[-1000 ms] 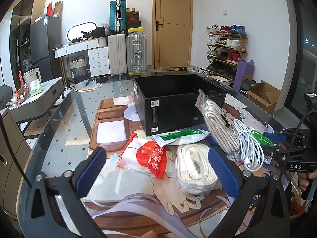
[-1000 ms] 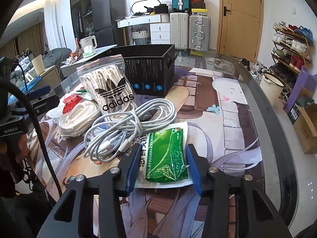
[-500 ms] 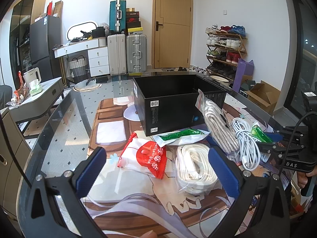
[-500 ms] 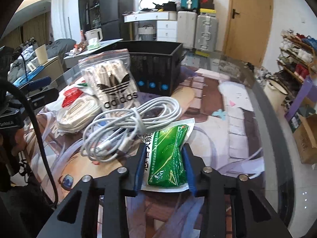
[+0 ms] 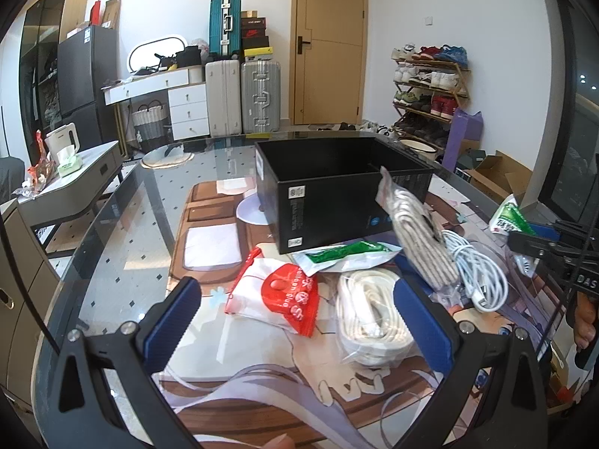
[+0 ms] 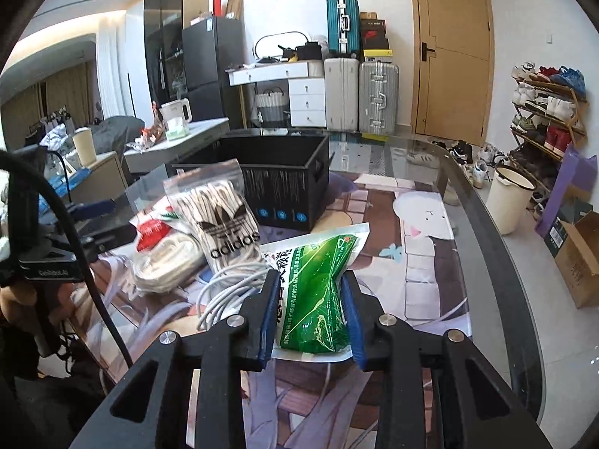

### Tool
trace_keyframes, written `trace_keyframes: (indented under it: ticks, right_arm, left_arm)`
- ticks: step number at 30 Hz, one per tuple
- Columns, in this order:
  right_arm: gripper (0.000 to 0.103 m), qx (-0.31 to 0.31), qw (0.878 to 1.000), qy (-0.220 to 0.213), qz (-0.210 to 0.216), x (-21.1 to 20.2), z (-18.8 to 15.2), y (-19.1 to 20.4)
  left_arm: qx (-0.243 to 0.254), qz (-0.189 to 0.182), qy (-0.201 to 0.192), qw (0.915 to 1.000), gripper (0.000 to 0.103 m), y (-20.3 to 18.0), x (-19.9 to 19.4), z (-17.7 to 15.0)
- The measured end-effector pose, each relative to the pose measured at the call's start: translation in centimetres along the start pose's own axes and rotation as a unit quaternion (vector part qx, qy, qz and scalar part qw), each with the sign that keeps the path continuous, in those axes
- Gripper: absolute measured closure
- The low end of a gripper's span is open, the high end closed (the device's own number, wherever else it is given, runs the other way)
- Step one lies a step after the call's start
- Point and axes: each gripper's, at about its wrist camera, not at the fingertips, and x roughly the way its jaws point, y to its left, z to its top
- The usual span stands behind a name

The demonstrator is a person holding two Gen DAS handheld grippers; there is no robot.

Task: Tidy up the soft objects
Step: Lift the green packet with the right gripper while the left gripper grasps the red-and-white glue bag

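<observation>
While the right gripper (image 6: 310,314) clamps the green packet (image 6: 318,292) clear of the glass table (image 6: 498,262), the left gripper (image 5: 295,321) stands wide open, holding nothing. Beside the packet lie a white cable coil (image 6: 228,292) and an adidas lace bag (image 6: 221,220) — a black box (image 6: 277,183) behind, suitcases (image 6: 361,93) and a shoe rack (image 6: 546,112) along the wall.

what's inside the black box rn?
Nothing visible in the black box: the left wrist view shows only bare inner walls and a divider. Its floor is hidden behind the near wall. The green packet is outside it, pinched in the right gripper.
</observation>
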Motion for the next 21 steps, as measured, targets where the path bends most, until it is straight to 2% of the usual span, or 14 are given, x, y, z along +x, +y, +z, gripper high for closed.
trace_keyframes:
  ticks: [5, 11, 17, 21]
  right_arm:
    - [0.071, -0.003, 1.000, -0.011, 0.012, -0.5, 0.3, 0.5]
    - [0.071, -0.004, 1.000, -0.015, 0.023, -0.4, 0.5, 1.0]
    - [0.071, -0.009, 0.999, -0.016, 0.029, -0.3, 0.8, 1.3]
    - [0.071, -0.013, 0.999, -0.015, 0.031, -0.2, 0.9, 1.5]
  left_arm:
    - [0.000, 0.021, 0.019, 0.9996, 0.000, 0.8, 0.9, 0.4]
    - [0.002, 0.044, 0.065, 0.9969, 0.000, 1.7, 3.1, 0.9]
    - [-0.015, 0.046, 0.105, 0.9933, 0.000, 2.6, 5.2, 1.0]
    - [-0.021, 0.033, 0.133, 0.9904, 0.000, 2.9, 6.5, 1.0]
